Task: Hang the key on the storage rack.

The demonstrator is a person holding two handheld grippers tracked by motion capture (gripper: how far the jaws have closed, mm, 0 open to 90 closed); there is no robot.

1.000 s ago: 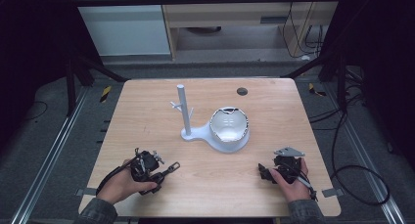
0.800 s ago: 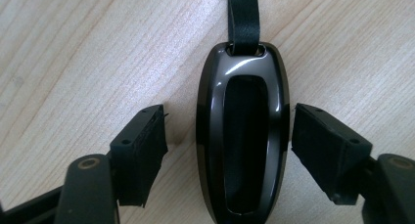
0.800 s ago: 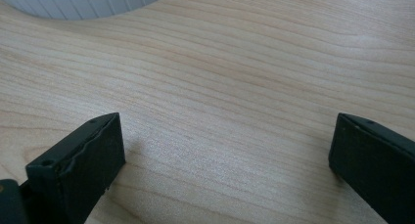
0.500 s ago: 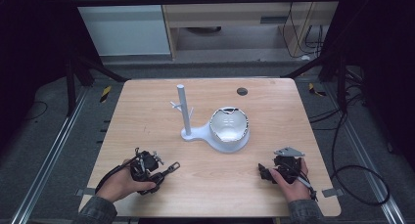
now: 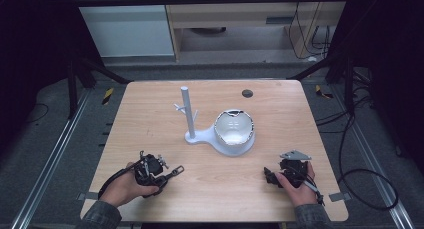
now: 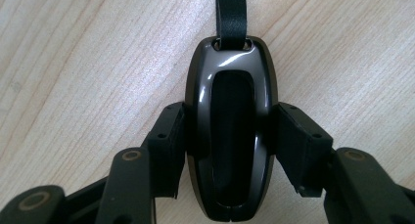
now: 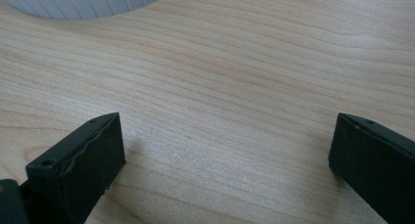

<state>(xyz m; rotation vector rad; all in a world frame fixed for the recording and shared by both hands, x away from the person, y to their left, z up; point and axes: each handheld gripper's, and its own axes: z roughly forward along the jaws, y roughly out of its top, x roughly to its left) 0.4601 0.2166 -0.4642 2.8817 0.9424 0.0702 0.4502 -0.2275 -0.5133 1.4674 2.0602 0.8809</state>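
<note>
The wooden table lies bare along its near edge between the left gripper and the right gripper, so either could cross there. Farther in, the white stand blocks the middle: its upright post with side pegs, and beside it a bowl-like shell, perhaps cracked. A small dark disc sits near the far edge.

The key fob strap runs off the left gripper view's top edge.
</note>
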